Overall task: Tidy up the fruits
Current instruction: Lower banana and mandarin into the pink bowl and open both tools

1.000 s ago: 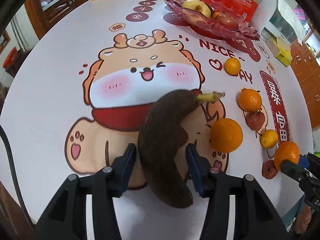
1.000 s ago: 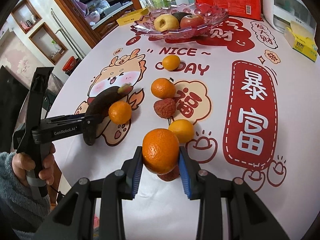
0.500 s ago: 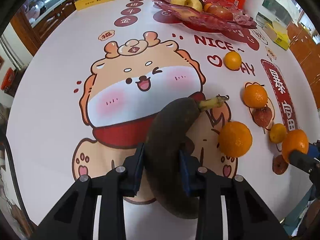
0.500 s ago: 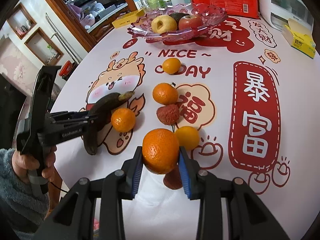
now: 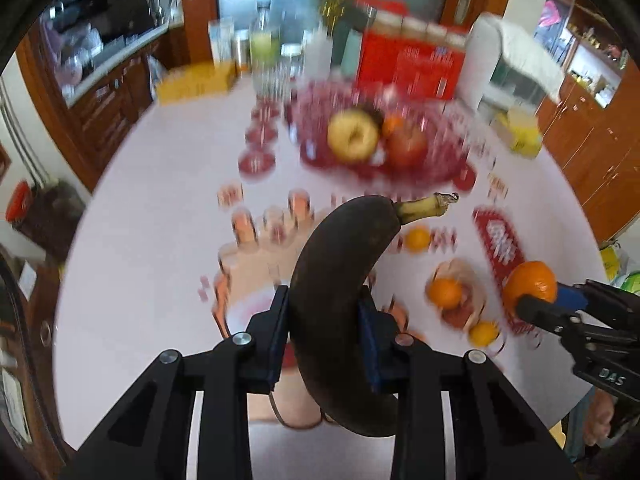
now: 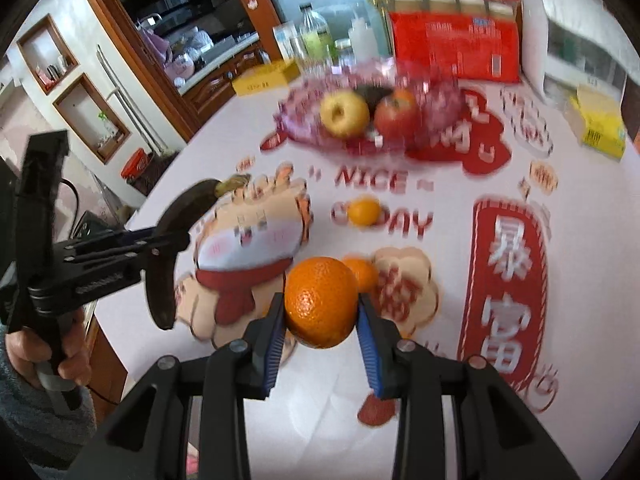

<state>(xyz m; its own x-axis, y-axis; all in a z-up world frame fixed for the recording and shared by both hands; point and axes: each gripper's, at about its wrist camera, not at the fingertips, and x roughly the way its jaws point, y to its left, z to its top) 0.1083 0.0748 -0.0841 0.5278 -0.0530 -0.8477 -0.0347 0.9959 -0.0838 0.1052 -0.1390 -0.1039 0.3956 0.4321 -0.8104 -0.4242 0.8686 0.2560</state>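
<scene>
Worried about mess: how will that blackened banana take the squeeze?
The banana is dark all over, so probably soft and bruisable under the left hand-held gripper. It is held mid-length, both ends overhanging, so it may sag or pivot.

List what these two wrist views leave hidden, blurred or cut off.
- Left wrist view: motion blur smears the tablecloth print and the fruit bowl.
- Left wrist view: the banana hides the table behind it.
- Right wrist view: the held orange covers most of a smaller orange.
- Right wrist view: a dark fruit in the bowl is too blurred to name.
</scene>
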